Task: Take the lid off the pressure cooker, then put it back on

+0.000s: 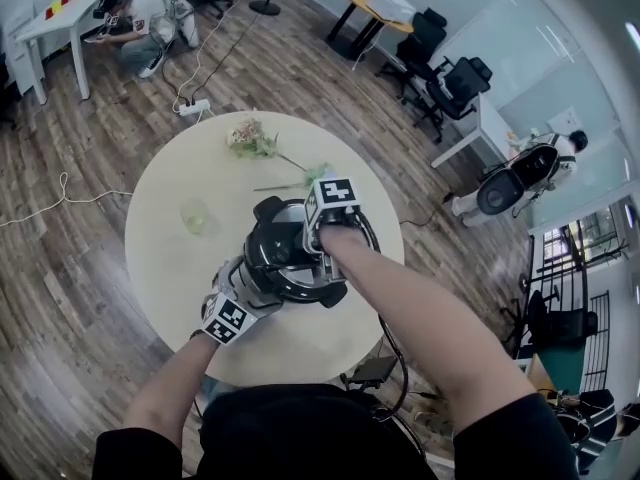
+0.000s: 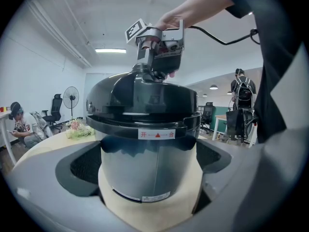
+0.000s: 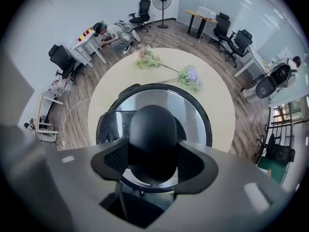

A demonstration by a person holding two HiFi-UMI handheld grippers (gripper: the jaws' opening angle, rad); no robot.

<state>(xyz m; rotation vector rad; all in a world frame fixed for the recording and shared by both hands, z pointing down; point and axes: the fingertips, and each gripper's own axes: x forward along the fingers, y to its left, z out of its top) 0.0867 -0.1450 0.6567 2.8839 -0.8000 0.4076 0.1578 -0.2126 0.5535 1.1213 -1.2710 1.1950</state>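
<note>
Pressure cooker [image 1: 285, 258] at centre of head view on round table [image 1: 170, 278]; lid [image 2: 145, 95] seated on pot. Left gripper [image 1: 245, 286] at cooker's lower left, jaws wide, pads against both sides of pot body. Right gripper [image 3: 153, 151] pointing down from above, jaws about half closed, clamped on lid knob [image 3: 152, 129].

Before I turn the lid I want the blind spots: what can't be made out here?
Right gripper view: knob and right tongs hide the lid's centre and much of its near side.
Head view: right arm covers much of the cooker.
Left gripper view: base label print too small to read.
</note>
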